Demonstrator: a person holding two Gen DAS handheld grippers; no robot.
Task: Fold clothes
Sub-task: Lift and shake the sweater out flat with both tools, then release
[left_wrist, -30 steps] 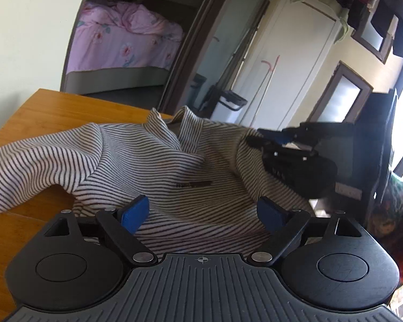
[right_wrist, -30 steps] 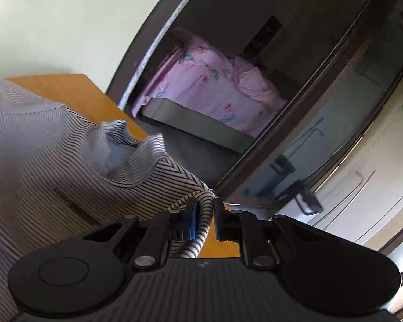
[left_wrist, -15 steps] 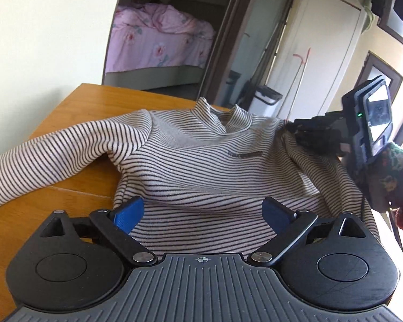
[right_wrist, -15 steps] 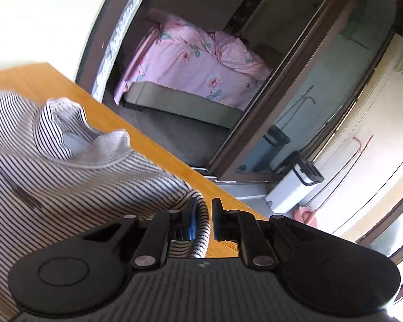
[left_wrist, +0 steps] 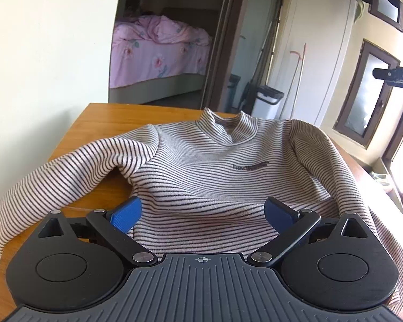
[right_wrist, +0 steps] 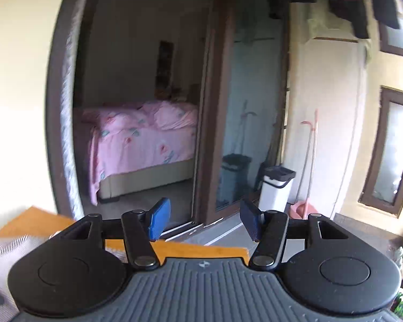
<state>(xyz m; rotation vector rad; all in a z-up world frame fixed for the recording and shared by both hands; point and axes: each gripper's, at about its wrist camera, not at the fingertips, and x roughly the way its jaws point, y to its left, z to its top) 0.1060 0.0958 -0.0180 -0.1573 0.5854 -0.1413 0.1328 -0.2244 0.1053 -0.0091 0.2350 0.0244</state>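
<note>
The sweater (left_wrist: 209,166) lies face up on the worktop (left_wrist: 107,115), its long axis running from the collar at 12 o'clock in the left wrist view down to the hem at 6 o'clock, right under the left gripper (left_wrist: 202,213). That gripper's jaws are opening, near their widest, and they straddle the lower body cloth without pinching it: one blue pad sits at the sweater's 9 o'clock edge, the other toward 3 o'clock, both over the fabric. So the left hand is plainly the nearer one. The right gripper (right_wrist: 204,221) is lifted clear and aimed at the doorway; its jaws are opening with nothing between them, and only a blurred strip of striped cloth shows at 8 o'clock in its view, low and to the side. The sweater is pale with thin dark stripes, a raised collar and a small dark logo on the chest. One sleeve trails off toward 8 o'clock across the worktop; the other drapes down the 3 o'clock side, probably over the worktop edge, though the view there is too warped to be sure. The body is spread but rumpled near the hem, and no fold is made yet.
</note>
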